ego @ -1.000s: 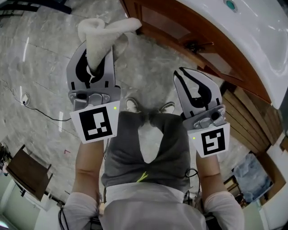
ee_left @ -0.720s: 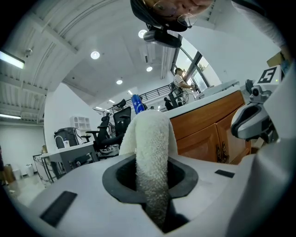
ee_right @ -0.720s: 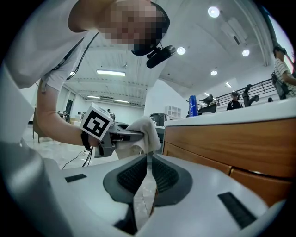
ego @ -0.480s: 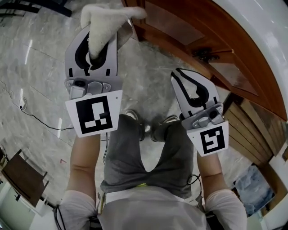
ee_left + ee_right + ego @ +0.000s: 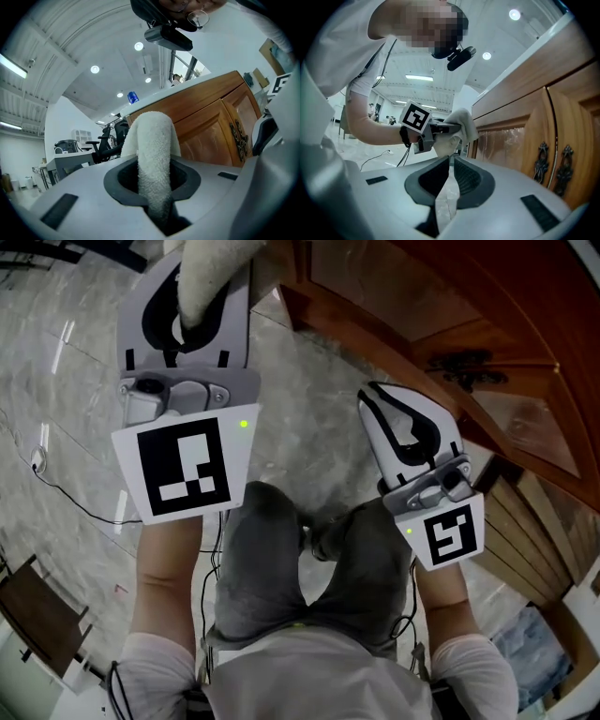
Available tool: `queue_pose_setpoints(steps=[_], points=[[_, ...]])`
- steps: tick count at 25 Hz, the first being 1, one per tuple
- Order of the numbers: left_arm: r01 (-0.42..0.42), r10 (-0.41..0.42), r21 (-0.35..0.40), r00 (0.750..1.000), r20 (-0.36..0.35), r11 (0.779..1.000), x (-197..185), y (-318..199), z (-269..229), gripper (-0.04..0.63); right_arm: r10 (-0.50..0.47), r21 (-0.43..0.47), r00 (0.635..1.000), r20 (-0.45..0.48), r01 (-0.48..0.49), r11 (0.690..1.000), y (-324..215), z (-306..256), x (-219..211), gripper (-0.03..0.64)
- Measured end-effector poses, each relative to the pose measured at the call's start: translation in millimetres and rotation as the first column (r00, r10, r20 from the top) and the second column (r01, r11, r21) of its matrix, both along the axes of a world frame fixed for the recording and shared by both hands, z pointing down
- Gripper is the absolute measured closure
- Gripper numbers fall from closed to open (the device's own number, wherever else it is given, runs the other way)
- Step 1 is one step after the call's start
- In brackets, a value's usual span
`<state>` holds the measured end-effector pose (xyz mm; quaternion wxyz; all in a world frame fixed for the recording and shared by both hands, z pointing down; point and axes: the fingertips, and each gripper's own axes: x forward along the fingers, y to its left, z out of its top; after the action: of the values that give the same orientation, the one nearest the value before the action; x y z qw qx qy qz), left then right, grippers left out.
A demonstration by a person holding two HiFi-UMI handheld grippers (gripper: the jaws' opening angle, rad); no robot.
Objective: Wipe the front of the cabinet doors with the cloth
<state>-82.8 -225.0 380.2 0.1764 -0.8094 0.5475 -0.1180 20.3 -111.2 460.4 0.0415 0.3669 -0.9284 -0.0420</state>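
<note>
Right, left gripper [image 5: 190, 292] clamps the white cloth [image 5: 152, 150] near the wooden cabinet doors [image 5: 211, 136], apparently short of them; right gripper [image 5: 386, 401] closed, empty; wiping seemingly not started

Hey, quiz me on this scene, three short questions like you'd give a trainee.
1. True or false: the left gripper is clamped on the cloth.
2. The right gripper has what between its jaws? A) the cloth B) a sponge C) nothing
3. Fill in: in the head view, the gripper nearer the dark door handles is the ___ one.
Key: 1 true; 2 C; 3 right.
</note>
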Motion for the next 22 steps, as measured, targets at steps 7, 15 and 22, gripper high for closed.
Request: queue_pose_setpoints(steps=[7,15,22], points=[[-0.012,0.013,0.068,1.000,-0.008,0.998,4.2,-9.7,10.8,0.503,-0.006,0.049,1.000,0.027,0.005,0.999,-4.6,33.0,-2.8,0.558],[-0.027,0.024,0.142,0.999,0.025,0.990,22.8,-11.5,11.9,0.503,0.009,0.093,0.997,0.075,-0.016,0.996,-9.4,49.3,4.3,0.558],[-0.052,0.051,0.160,0.999,0.007,0.986,37.9,-13.9,4.4,0.503,0.013,0.106,0.996,0.084,-0.022,0.994,-9.9,53.4,8.2,0.558]])
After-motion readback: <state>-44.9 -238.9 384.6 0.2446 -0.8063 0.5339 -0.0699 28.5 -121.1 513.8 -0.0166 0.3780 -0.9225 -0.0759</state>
